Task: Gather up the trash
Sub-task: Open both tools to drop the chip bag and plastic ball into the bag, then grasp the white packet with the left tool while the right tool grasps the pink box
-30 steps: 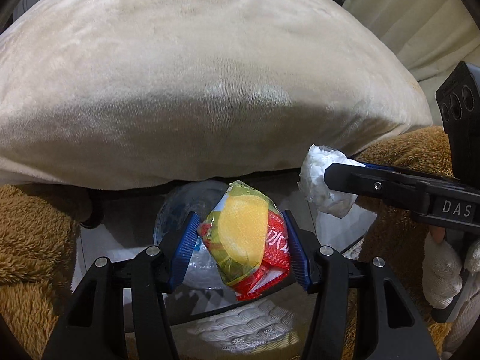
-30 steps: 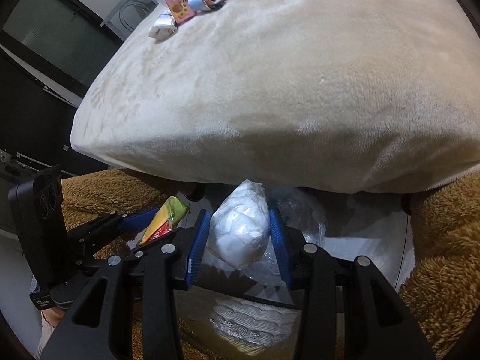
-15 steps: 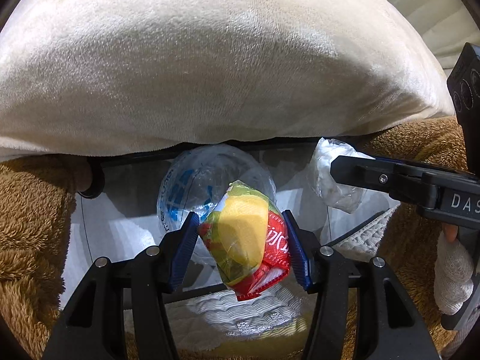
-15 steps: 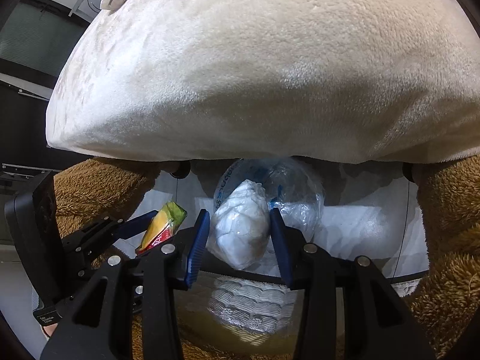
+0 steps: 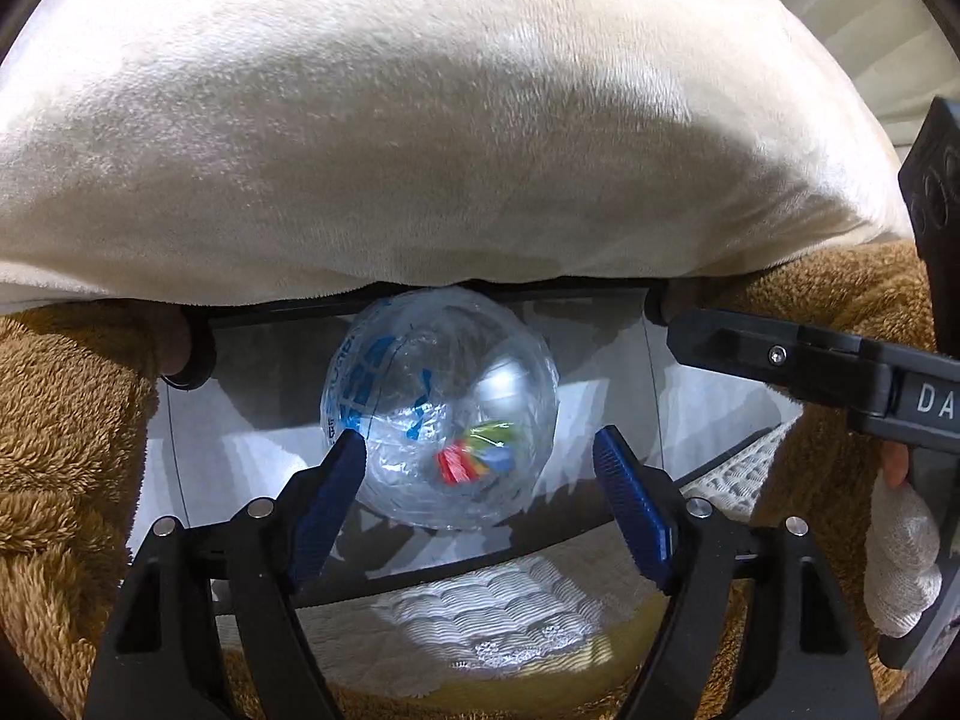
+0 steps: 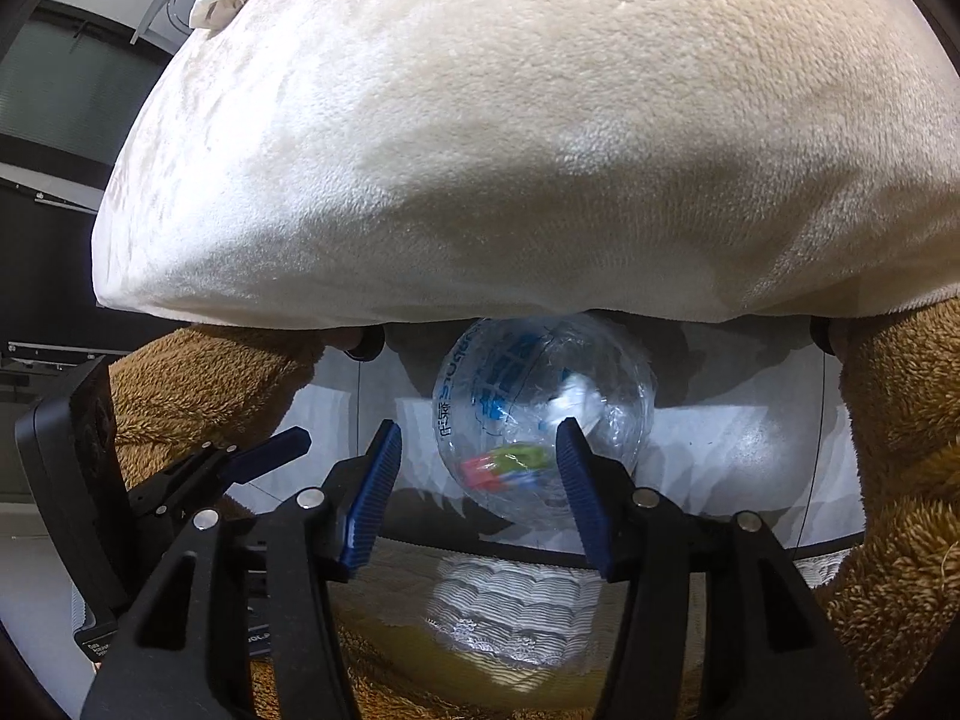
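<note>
The bag [image 5: 438, 420] was clear with blue print; the wrapper [image 5: 477, 459] red, yellow, green; the cushion [image 5: 420, 138] cream; the plush [image 5: 66, 450] brown.

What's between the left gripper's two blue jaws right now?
Nothing is held. In the left wrist view, the left gripper has just been opening its jaws; between them shows only the clear bag below, with the colourful wrapper inside.

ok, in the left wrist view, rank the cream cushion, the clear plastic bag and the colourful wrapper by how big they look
1. cream cushion, fills most of the view, though it is nearest the camera.
2. clear plastic bag.
3. colourful wrapper, small inside the bag.
</note>
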Demonstrator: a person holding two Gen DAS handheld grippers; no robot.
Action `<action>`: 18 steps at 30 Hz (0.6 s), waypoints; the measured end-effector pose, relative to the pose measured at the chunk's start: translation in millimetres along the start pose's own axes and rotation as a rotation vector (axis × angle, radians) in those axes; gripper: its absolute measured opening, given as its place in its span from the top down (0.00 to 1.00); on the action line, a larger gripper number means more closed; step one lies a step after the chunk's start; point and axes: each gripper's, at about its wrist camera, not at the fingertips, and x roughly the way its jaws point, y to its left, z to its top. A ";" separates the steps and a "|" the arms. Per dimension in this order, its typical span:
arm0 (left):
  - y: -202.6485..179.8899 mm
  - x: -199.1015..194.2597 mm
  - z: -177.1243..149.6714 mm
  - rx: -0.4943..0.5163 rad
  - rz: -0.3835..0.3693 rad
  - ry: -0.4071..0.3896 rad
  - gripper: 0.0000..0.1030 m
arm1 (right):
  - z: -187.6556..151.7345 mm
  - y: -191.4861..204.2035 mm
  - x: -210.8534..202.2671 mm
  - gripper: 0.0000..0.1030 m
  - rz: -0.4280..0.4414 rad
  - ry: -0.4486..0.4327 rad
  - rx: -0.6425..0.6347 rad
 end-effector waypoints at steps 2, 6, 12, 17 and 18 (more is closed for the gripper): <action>0.4 -2.2 0.5 -0.005 -0.001 -0.008 0.26 | -0.4 -0.2 -1.5 0.48 0.002 -0.005 -0.001; -0.1 -7.6 0.7 -0.004 -0.006 -0.032 0.26 | -1.4 -1.5 -8.7 0.48 0.010 -0.026 -0.014; 3.2 -20.6 0.5 -0.003 -0.028 -0.092 0.26 | -3.8 0.9 -23.4 0.48 0.027 -0.081 -0.044; 4.1 -42.8 -2.0 0.013 -0.030 -0.195 0.26 | -10.5 7.7 -46.5 0.48 0.059 -0.172 -0.112; 3.8 -47.2 -1.9 0.017 -0.026 -0.217 0.26 | -11.5 9.6 -51.3 0.48 0.060 -0.193 -0.129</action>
